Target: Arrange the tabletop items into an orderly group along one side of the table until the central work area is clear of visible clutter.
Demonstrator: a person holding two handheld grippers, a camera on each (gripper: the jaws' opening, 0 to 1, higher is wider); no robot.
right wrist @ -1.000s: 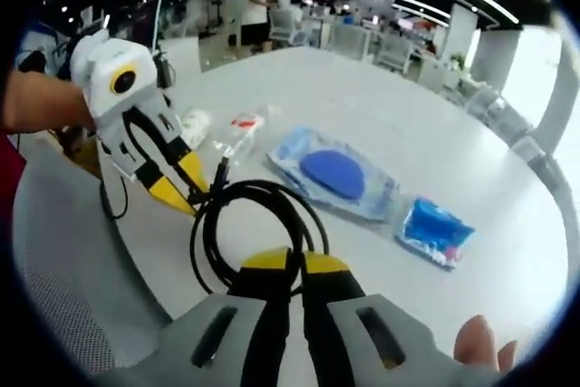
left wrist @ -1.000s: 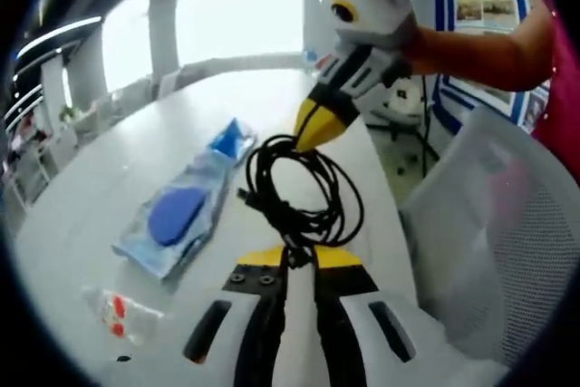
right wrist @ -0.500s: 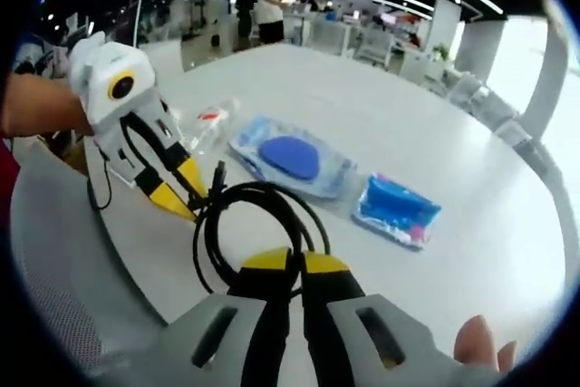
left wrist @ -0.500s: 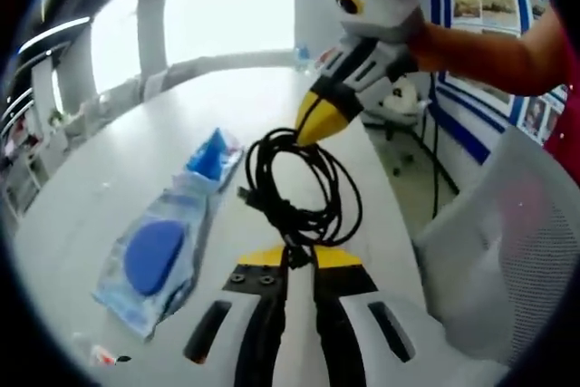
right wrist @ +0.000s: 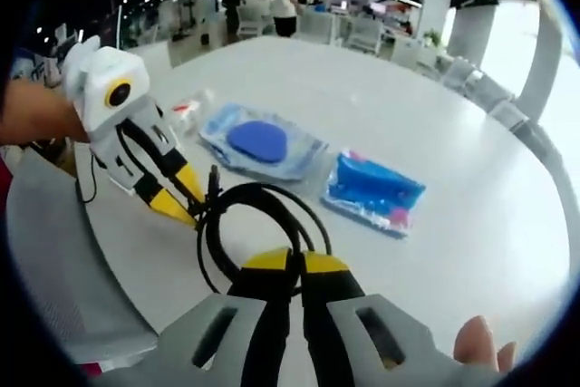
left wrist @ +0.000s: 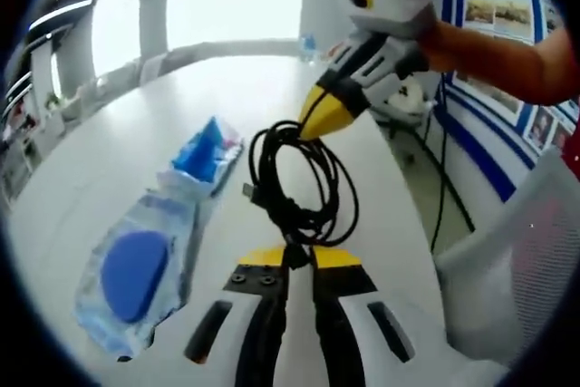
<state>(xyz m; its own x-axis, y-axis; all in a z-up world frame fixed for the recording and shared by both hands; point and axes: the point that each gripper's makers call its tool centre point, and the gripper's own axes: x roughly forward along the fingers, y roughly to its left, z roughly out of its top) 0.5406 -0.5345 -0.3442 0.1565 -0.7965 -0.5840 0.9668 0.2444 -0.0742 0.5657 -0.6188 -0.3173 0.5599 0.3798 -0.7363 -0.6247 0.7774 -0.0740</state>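
cable [left wrist: 299, 183] centre frame, clamped by both left gripper [left wrist: 299, 260] and right gripper [right wrist: 290, 265] | packets [right wrist: 263, 142] slid toward centre since a second ago | cable carried along the table edge, not yet placed

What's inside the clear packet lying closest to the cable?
In the right gripper view, the clear packet holds a blue oval pad. Whatever lies beneath the pad is covered. The black cable sits beside it, pinched by both grippers.

Coiled black cable [left wrist: 303, 183], pinched at opposite ends, hung above white desk [right wrist: 435, 124]. Clear bag holding blue oval [right wrist: 261, 142] and blue packet [right wrist: 372, 191] lay flat, side by side.
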